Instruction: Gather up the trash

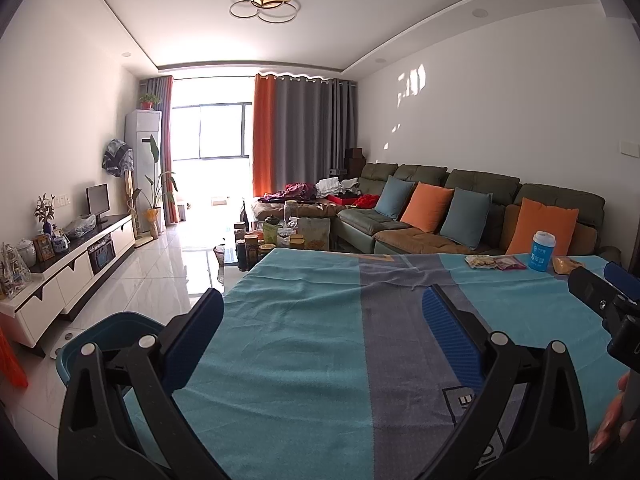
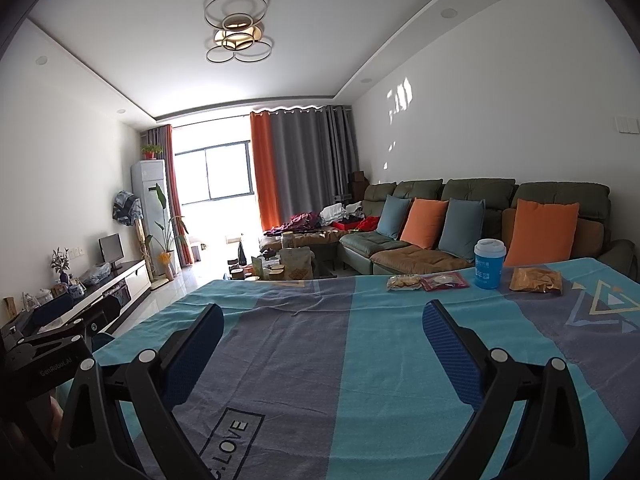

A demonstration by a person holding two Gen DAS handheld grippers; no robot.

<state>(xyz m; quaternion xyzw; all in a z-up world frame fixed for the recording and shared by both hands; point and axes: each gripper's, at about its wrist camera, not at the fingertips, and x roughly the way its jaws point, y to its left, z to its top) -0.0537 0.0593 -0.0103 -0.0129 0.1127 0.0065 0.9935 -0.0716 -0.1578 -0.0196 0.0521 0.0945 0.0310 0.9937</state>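
Cloth [image 2: 320, 360] in teal and grey stripes, soft and slightly rumpled, covers the table. At its far edge stands a blue paper cup [image 2: 489, 266] with a white lid; just beside it lie a crinkled orange-brown wrapper [image 2: 536, 280], a maroon packet [image 2: 444, 281] and a clear snack packet [image 2: 404, 282]. Both tools hover level over the cloth, near side of the cup. Left gripper [image 1: 322, 312] and right gripper [image 2: 323, 326] gape wide, ribbed blue pads empty. A blue bin [image 1: 116, 332] sits off the cloth's left edge.

Daylight from the window [image 1: 208, 132] overexposes the floor [image 1: 168, 264] below it; elsewhere dim but sharp. Fisheye bends edges, corners black.
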